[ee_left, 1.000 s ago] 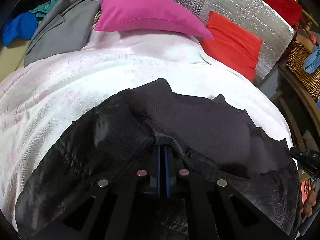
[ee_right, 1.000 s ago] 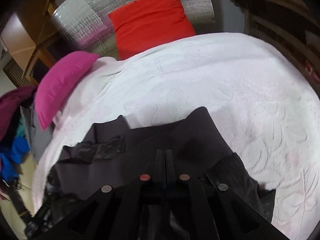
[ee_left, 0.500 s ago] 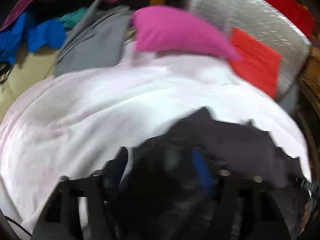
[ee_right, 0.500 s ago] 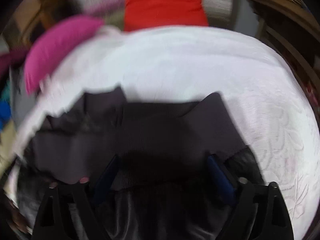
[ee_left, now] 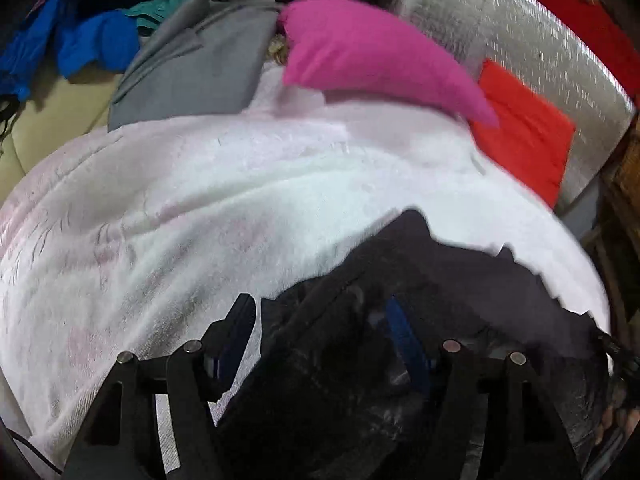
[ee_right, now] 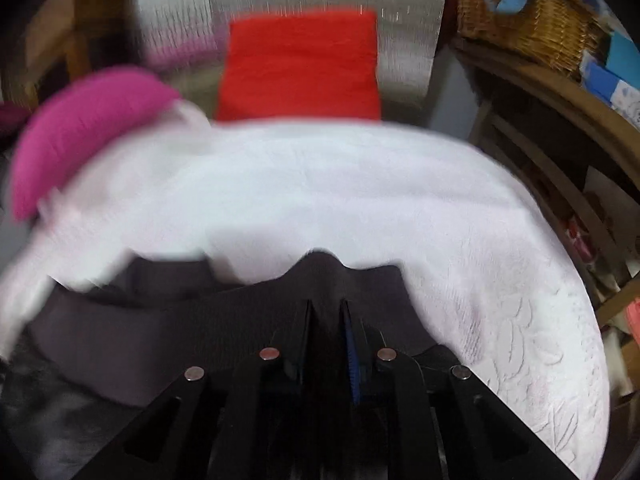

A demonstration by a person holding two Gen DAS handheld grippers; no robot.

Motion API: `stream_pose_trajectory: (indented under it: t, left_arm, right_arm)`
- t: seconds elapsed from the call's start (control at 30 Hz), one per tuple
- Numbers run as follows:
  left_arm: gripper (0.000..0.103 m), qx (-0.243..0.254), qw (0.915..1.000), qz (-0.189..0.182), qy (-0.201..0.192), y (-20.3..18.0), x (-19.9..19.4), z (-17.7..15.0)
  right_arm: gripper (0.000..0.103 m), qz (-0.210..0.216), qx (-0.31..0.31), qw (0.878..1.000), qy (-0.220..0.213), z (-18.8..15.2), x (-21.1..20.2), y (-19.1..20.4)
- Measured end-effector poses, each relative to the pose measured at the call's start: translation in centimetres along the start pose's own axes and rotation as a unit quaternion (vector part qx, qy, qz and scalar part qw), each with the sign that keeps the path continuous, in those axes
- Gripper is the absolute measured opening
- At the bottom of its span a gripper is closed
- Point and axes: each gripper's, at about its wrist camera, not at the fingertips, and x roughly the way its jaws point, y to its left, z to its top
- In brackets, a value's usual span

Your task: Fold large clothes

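Two tools over one dark jacket (ee_left: 460,280), and neither has a firm hold as far as I can see. The left tool (ee_left: 320,320) has its jaws spread wide, shiny black fabric bunched up between them and nothing pinched. The right tool (ee_right: 326,320) has its jaws drawn close with only a narrow gap; dark cloth sits right in front of and under its tips, but whether any is caught between them I cannot tell. The jacket lies crumpled on the white bedspread (ee_right: 320,184), directly ahead of both tools at the near edge of the bed. The risk, I'd say: the slick lining slips away when the left tool closes, or it grabs several layers at once and drags the whole heap instead of one edge. Both views are smeared with motion, so a hasty snatch could undo the fold. The pink pillow (ee_left: 372,52) sits well beyond, out of harm.
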Motion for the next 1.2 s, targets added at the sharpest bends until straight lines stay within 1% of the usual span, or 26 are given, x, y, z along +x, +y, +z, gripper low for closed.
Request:
stream_pose_trajectory:
  t: [0.03, 0.07, 0.1, 0.17, 0.23, 0.27, 0.33, 0.37, 0.4, 0.43, 0.47, 0.5, 0.57, 0.67, 0.73, 0.8, 0.87, 0.9, 0.97, 1.0, 1.03, 1.07, 1.1, 1.13, 1.17, 1.2]
  left_arm:
    - [0.069, 0.002, 0.9999, 0.004, 0.011, 0.0, 0.3, -0.3]
    - [0.069, 0.0, 0.9998, 0.007, 0.018, 0.2, 0.6, -0.4]
    - [0.069, -0.004, 0.9997, 0.008, 0.023, 0.3, 0.8, -0.4]
    - [0.069, -0.014, 0.9996, 0.006, 0.025, 0.8, 1.0, -0.2]
    - [0.069, -0.02, 0.9996, 0.003, 0.02, 1.0, 0.6, -0.2]
    - [0.069, -0.019, 0.9997, -0.002, 0.013, 1.0, 0.3, -0.2]
    - [0.069, -0.011, 0.9999, -0.01, 0.004, 0.9, -0.5, -0.1]
    - [0.069, -0.006, 0.9999, -0.014, -0.001, 0.8, -0.9, 0.0]
    - [0.069, 0.0, 0.9998, -0.017, -0.006, 0.6, -1.2, 0.0]
    - [0.069, 0.01, 0.9997, -0.02, -0.007, 0.4, -1.3, 0.1]
    - [0.069, 0.018, 0.9996, -0.022, -0.004, 0.2, -1.4, 0.1]
    - [0.069, 0.026, 0.9993, -0.027, 0.001, 0.1, -1.6, 0.1]
    - [0.069, 0.034, 0.9987, -0.039, 0.005, 0.2, -2.1, 0.0]
    - [0.069, 0.04, 0.9981, -0.044, 0.01, 0.8, -2.7, 0.0]
    - [0.07, 0.037, 0.9979, -0.05, 0.019, 1.3, -2.9, -0.2]
    - [0.07, 0.036, 0.9981, -0.046, 0.023, 1.9, -3.0, -0.4]
    - [0.07, 0.039, 0.9981, -0.04, 0.025, 2.4, -3.0, -0.5]
    - [0.07, 0.042, 0.9981, -0.035, 0.03, 2.6, -2.9, -0.6]
    - [0.07, 0.038, 0.998, -0.027, 0.043, 3.2, -2.4, -0.7]
    - [0.069, 0.031, 0.9978, -0.024, 0.054, 3.6, -2.0, -0.8]
    - [0.069, 0.025, 0.9974, -0.025, 0.063, 3.8, -1.6, -0.9]
    - [0.069, 0.02, 0.9966, -0.027, 0.075, 3.9, -1.0, -1.0]
    - [0.059, 0.019, 0.9962, -0.032, 0.079, 3.9, -0.8, -1.0]
    - [0.038, 0.021, 0.9957, -0.041, 0.081, 3.8, -0.6, -1.1]
    - [0.03, 0.024, 0.995, -0.053, 0.081, 3.5, -0.5, -1.1]
    - [0.024, 0.028, 0.9948, -0.06, 0.077, 3.1, -0.6, -1.1]
  right_arm:
    - [0.015, 0.007, 0.003, 1.0, 0.029, -0.6, 1.7, 0.0]
    - [0.015, 0.02, 0.011, 0.999, 0.038, -0.9, 2.4, -0.2]
    - [0.015, 0.032, 0.021, 0.999, 0.031, -1.0, 2.4, -0.4]
    - [0.016, 0.072, 0.058, 0.996, 0.021, -0.9, 1.3, -1.8]
    - [0.021, 0.121, 0.092, 0.988, 0.021, -0.8, -0.2, -3.6]
    - [0.023, 0.126, 0.102, 0.987, 0.015, -0.7, -1.2, -4.5]
    - [0.042, 0.13, 0.118, 0.984, -0.004, -1.3, -3.2, -6.0]
    - [0.066, 0.133, 0.131, 0.982, -0.015, -1.9, -4.4, -7.0]
    - [0.083, 0.134, 0.144, 0.98, -0.033, -2.5, -5.8, -8.2]
    - [0.084, 0.131, 0.154, 0.978, -0.052, -3.0, -7.0, -9.2]
    - [0.084, 0.124, 0.164, 0.976, -0.068, -3.7, -8.2, -10.1]
    - [0.084, 0.113, 0.173, 0.976, -0.071, -4.4, -8.7, -11.1]
    - [0.084, 0.103, 0.201, 0.973, -0.056, -6.4, -9.4, -13.1]
    - [0.084, 0.088, 0.242, 0.965, -0.048, -9.6, -10.0, -15.6]
    - [0.084, 0.088, 0.264, 0.96, -0.04, -11.4, -9.7, -16.5]
    - [0.084, 0.095, 0.266, 0.959, -0.021, -11.9, -9.4, -17.1]
    - [0.083, 0.107, 0.258, 0.96, -0.018, -12.1, -9.4, -16.8]
    - [0.081, 0.103, 0.252, 0.962, -0.017, -12.3, -9.3, -16.6]
    - [0.068, 0.089, 0.233, 0.968, -0.003, -12.7, -8.4, -15.9]
    - [0.055, 0.089, 0.225, 0.97, 0.008, -12.9, -7.9, -15.6]
    - [0.044, 0.096, 0.221, 0.97, 0.026, -13.1, -7.0, -15.2]
    - [0.041, 0.1, 0.219, 0.97, 0.035, -13.6, -6.9, -15.2]
    - [0.04, 0.091, 0.211, 0.973, 0.036, -13.7, -6.7, -14.8]
    - [0.034, 0.083, 0.203, 0.975, 0.028, -13.7, -6.9, -14.5]
    - [0.029, 0.08, 0.194, 0.978, 0.014, -13.5, -7.4, -14.3]
    - [0.023, 0.082, 0.193, 0.978, 0.0, -13.4, -7.9, -14.1]
